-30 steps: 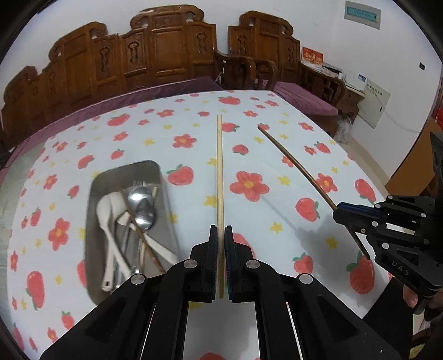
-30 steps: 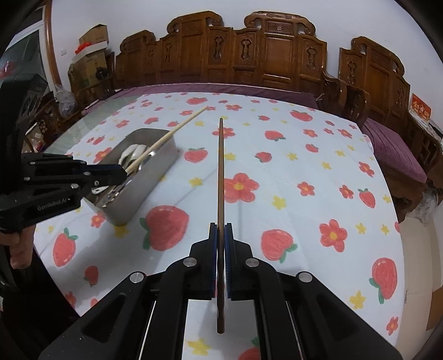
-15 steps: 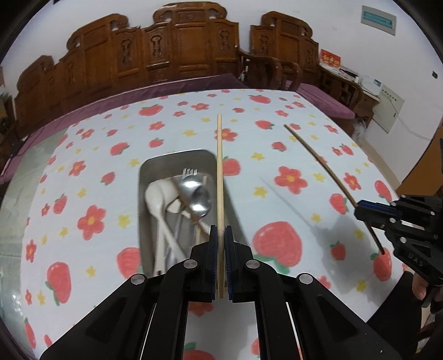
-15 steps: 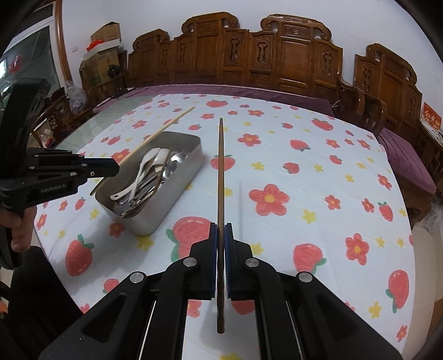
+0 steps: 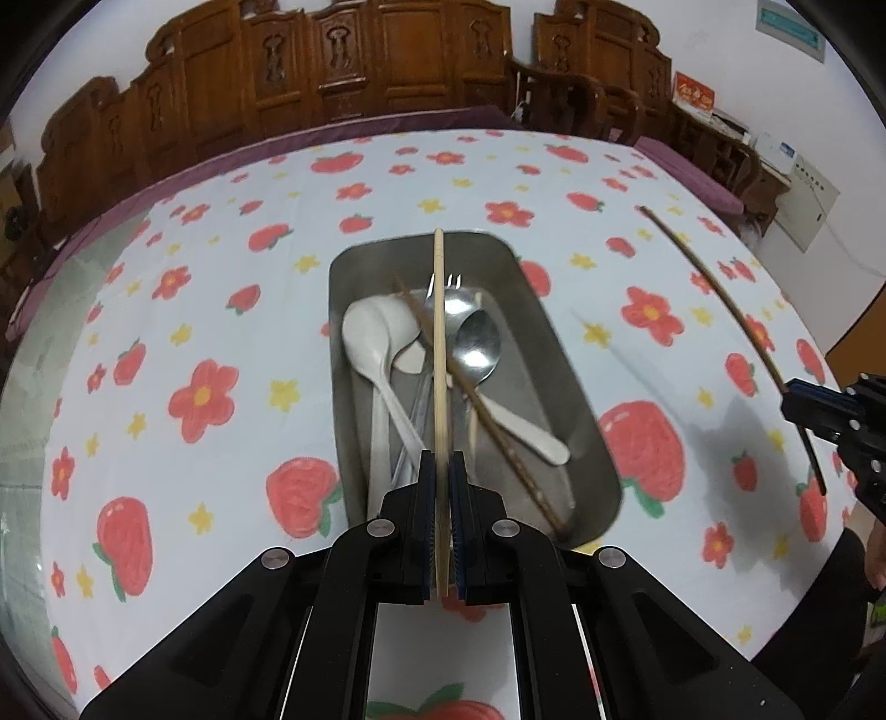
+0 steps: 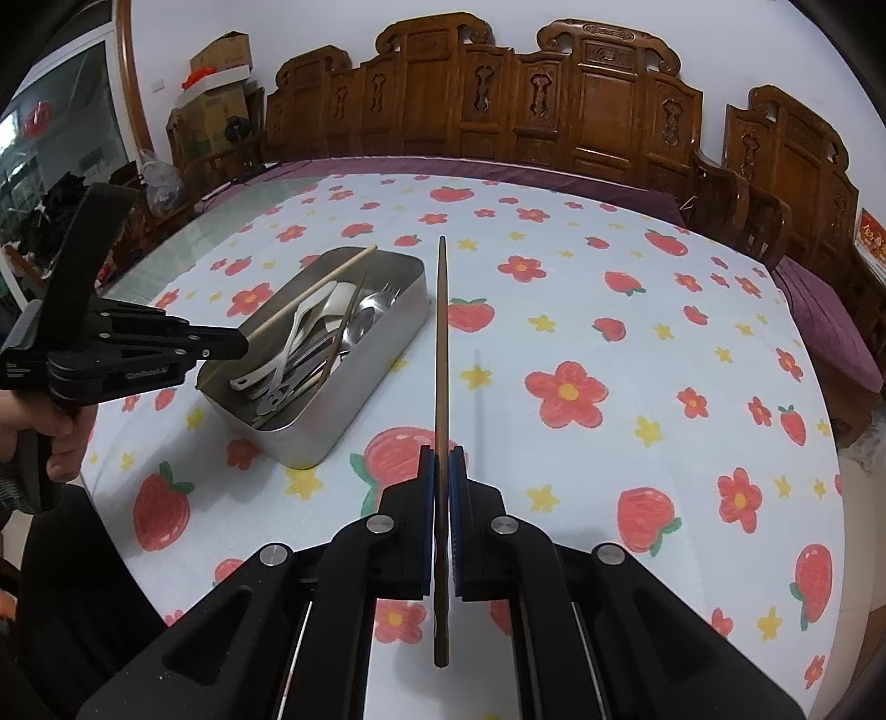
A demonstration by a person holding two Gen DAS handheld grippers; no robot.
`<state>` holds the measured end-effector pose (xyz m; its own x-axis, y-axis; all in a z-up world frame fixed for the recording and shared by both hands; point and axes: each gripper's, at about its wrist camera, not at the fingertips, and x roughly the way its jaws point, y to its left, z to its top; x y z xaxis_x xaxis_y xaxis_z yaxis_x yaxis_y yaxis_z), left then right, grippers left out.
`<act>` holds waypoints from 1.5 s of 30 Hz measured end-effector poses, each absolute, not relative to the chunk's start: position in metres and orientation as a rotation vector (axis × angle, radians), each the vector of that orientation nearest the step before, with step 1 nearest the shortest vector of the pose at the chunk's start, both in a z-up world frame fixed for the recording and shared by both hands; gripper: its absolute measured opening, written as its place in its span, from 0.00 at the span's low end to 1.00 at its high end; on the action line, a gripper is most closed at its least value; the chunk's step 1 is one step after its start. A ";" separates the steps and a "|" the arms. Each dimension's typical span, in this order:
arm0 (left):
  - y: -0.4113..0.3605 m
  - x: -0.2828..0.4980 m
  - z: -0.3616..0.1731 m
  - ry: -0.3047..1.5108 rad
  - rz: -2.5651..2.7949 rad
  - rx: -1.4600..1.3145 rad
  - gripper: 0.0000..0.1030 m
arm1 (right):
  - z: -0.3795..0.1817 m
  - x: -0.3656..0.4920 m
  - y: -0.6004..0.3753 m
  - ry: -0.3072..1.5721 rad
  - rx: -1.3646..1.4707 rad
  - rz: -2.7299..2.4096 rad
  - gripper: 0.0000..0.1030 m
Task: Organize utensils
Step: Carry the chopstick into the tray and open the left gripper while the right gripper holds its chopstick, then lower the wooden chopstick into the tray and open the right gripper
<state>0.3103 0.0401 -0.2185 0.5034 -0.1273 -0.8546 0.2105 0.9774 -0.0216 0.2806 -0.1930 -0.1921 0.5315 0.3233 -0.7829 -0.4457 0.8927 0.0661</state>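
Now left hand-held gripper [image 5: 441, 509] clenching light chopstick [image 5: 439, 343] above steel tray [image 5: 559, 354] of cutlery; right hand-held gripper [image 6: 441, 515] gripping dark chopstick [image 6: 441, 354] over bench [image 6: 637, 343], beside tray.

A white cloth [image 5: 221, 310] printed with red strawberries, red flowers and small yellow stars covers the round surface [image 6: 183, 243], whose bare glassy edge shows at the left side in the right wrist view. Behind it stands a row of carved dark wooden chairs [image 6: 554, 105], with purple cushions [image 6: 819, 310] on the seats at the right. Cardboard boxes [image 6: 216, 83] are stacked in the far left corner, near a plastic bag [image 6: 160, 183]. The wall [image 5: 720, 50] is white; in the left wrist view it carries a small green sign [image 5: 789, 27], and a red card [image 5: 692, 99] stands below, beside a white box with switches [image 5: 803, 205].
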 end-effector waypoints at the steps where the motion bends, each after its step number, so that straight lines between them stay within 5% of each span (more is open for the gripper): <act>1: 0.041 0.312 -0.221 1.030 -0.200 0.088 0.04 | -0.193 0.281 -0.192 0.902 -0.149 0.462 0.06; 14: 0.052 0.328 -0.230 1.043 -0.196 0.038 0.06 | -0.197 0.289 -0.179 0.916 -0.149 0.483 0.06; 16: 0.054 0.326 -0.227 1.032 -0.198 0.031 0.21 | -0.197 0.290 -0.175 0.916 -0.148 0.491 0.06; 24: 0.076 0.305 -0.195 0.941 -0.161 0.018 0.44 | -0.196 0.300 -0.148 0.911 -0.123 0.535 0.06; 29: 0.089 0.294 -0.178 0.886 -0.120 0.017 0.75 | -0.195 0.309 -0.126 0.911 -0.103 0.565 0.06; 35: 0.107 0.279 -0.163 0.832 -0.073 -0.014 0.86 | -0.200 0.326 -0.104 0.930 -0.049 0.584 0.06; 45: 0.122 0.271 -0.158 0.821 -0.054 -0.048 0.87 | -0.217 0.353 -0.072 0.967 -0.018 0.560 0.06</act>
<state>0.2710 0.1218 -0.1580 0.6803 -0.0665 -0.7299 0.0297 0.9976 -0.0633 0.3530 -0.0724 -0.2170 0.4382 0.4424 -0.7825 -0.4582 0.8589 0.2290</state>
